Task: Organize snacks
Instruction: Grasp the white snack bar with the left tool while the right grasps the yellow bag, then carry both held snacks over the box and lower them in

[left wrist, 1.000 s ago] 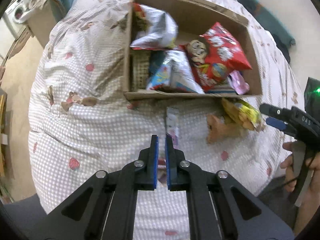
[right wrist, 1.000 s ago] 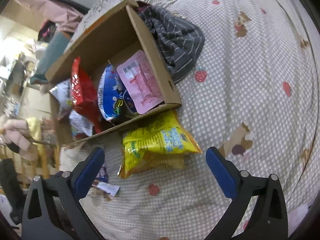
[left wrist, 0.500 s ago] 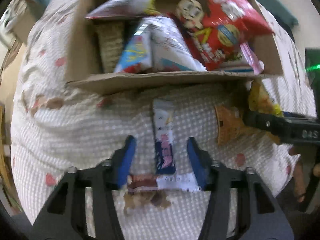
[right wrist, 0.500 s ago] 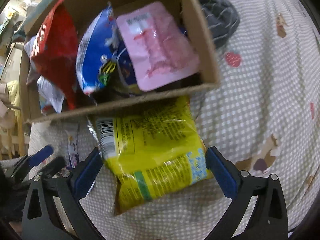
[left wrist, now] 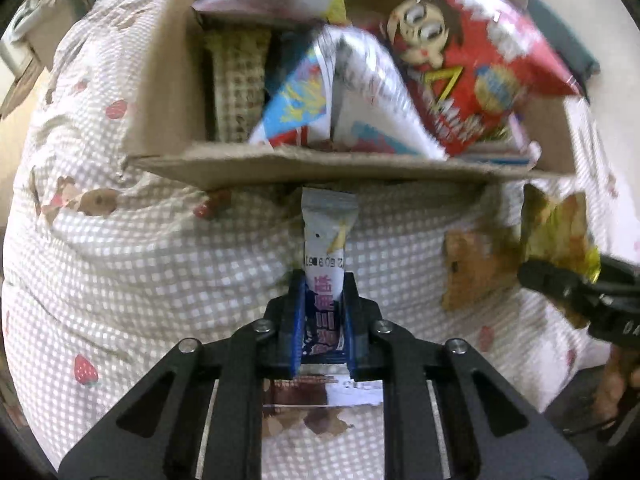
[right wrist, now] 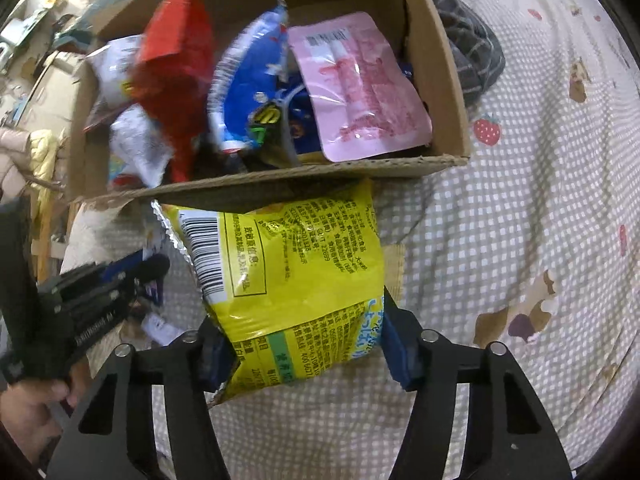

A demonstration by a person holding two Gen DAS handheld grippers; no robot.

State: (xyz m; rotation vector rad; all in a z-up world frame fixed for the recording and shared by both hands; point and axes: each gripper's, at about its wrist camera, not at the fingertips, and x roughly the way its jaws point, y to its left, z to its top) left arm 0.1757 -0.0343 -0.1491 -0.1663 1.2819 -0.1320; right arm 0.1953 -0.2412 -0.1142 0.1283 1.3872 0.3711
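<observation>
A narrow white and purple snack bar lies on the checked bedcover just before the cardboard box. My left gripper is shut on the bar's near end. In the right wrist view a yellow snack bag rests against the front wall of the box. My right gripper straddles the bag's lower part; its jaws are closing and both pads touch the bag's sides. The box holds several snack bags, among them a red one and a pink packet.
A second brown and white wrapper lies crosswise under the left fingers. A grey striped cloth sits right of the box. The left gripper and a hand are close on the left of the yellow bag.
The left gripper came down, opened around the snack bar and shut on it. The right gripper moved in over the yellow bag and its wide jaws narrowed onto the bag's sides.
</observation>
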